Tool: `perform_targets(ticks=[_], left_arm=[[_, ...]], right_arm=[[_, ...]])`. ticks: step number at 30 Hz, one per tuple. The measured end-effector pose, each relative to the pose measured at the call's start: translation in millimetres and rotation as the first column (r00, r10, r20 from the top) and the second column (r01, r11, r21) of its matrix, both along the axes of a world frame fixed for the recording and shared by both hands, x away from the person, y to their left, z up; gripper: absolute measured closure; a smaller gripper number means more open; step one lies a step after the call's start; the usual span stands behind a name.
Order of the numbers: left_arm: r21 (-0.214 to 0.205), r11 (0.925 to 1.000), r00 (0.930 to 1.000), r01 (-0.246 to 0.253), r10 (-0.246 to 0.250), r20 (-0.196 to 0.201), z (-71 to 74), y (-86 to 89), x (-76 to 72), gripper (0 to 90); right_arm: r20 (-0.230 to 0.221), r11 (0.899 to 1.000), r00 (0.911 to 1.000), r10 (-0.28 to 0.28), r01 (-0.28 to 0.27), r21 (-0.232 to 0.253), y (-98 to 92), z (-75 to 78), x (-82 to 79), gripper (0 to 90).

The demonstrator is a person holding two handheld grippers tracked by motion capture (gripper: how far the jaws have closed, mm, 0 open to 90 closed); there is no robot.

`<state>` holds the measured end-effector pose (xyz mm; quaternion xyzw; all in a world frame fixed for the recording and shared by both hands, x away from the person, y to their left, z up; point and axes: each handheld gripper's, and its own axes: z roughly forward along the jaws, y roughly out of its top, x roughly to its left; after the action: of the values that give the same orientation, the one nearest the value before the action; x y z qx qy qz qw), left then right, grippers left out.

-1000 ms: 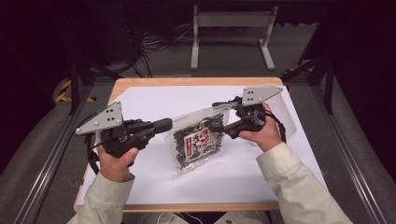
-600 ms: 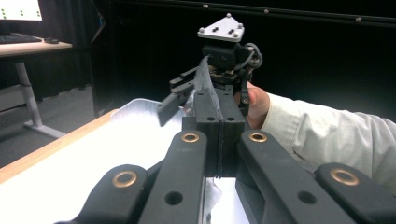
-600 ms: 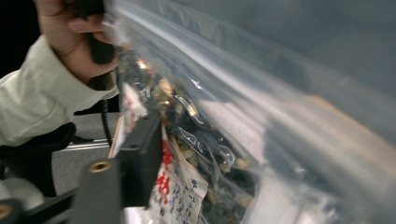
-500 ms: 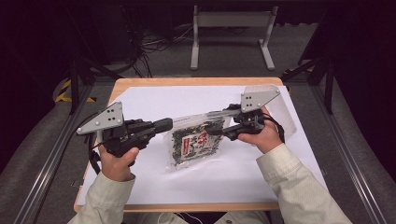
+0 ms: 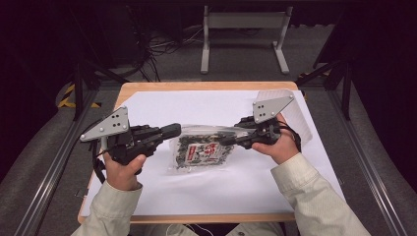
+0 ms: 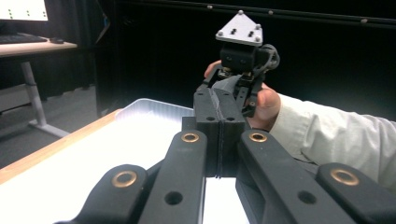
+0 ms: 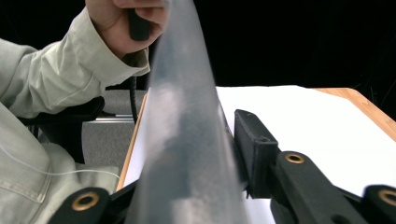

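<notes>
Two grippers meet over the table's middle. We see the left gripper (image 5: 173,131) w/ jaws pressed together in its own view, flat faces meeting along a thin seam; in the high view its tip sits at the left end of the bag's clear top edge, apparently pinching it. The right gripper (image 5: 231,140) is clamped on the same clear strip at the right end; in its own view the plastic film (image 7: 187,140) runs up between the jaws, one black pad (image 7: 254,154) tight beside it.

The bag (image 5: 199,151), clear w/ dark contents, hangs from both tips just above the white sheet (image 5: 236,187). Its label is red & white; text too small to read.

Left hand (image 5: 123,167) grips from the near-left, right hand (image 5: 278,145) from the right, both forearms in pale sleeves angling inward. A clear tray (image 5: 300,123) lies at the far right.
</notes>
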<state>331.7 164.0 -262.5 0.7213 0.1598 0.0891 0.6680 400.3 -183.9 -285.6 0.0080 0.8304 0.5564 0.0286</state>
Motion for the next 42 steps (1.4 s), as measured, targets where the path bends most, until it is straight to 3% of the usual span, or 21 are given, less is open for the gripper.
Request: perform_targets(ticks=[6, 15, 19, 22, 27, 36, 42], left_arm=[[0.001, 0.9998, 0.9998, -0.021, 0.021, 0.001, -1.1, 1.5, 1.5, 90.0], [0.021, 0.9975, 0.9977, -0.067, 0.067, 0.0, -1.9, 1.4, 2.1, 89.2], [0.035, 0.9955, 0.9961, -0.088, 0.089, -0.003, -2.0, 1.0, 3.1, 80.9], [0.045, 0.9921, 0.993, -0.117, 0.118, -0.011, -2.1, 0.7, 4.2, 64.0], [0.042, 0.9885, 0.9888, -0.146, 0.147, -0.026, -2.7, 2.6, 6.1, 47.2], [0.098, 0.9785, 0.9826, -0.182, 0.185, -0.022, -6.6, 6.4, 8.9, 39.6], [0.144, 0.966, 0.9748, -0.215, 0.221, -0.029, -17.0, 8.4, 13.7, 36.8]], right_arm=[[-0.007, 0.999, 0.9995, 0.029, -0.03, -0.016, 1.1, 1.6, -0.3, 74.9], [-0.024, 0.999, 0.9994, 0.026, -0.027, -0.036, 1.6, 4.7, -3.4, 76.2], [-0.018, 0.999, 0.9997, 0.014, -0.015, -0.04, 0.3, 4.8, -3.2, 76.2], [-0.018, 0.999, 0.9998, -0.003, 0.003, -0.038, -2.5, 5.2, -2.6, 76.3], [-0.015, 0.999, 0.9997, -0.018, 0.017, -0.029, -6.4, 8.2, -2.5, 76.3], [-0.006, 0.996, 0.9966, -0.082, 0.082, -0.02, -18.8, 22.8, -4.2, 76.2], [0.004, 0.99, 0.9903, -0.139, 0.139, -0.015, -31.0, 34.6, -5.8, 76.2]])
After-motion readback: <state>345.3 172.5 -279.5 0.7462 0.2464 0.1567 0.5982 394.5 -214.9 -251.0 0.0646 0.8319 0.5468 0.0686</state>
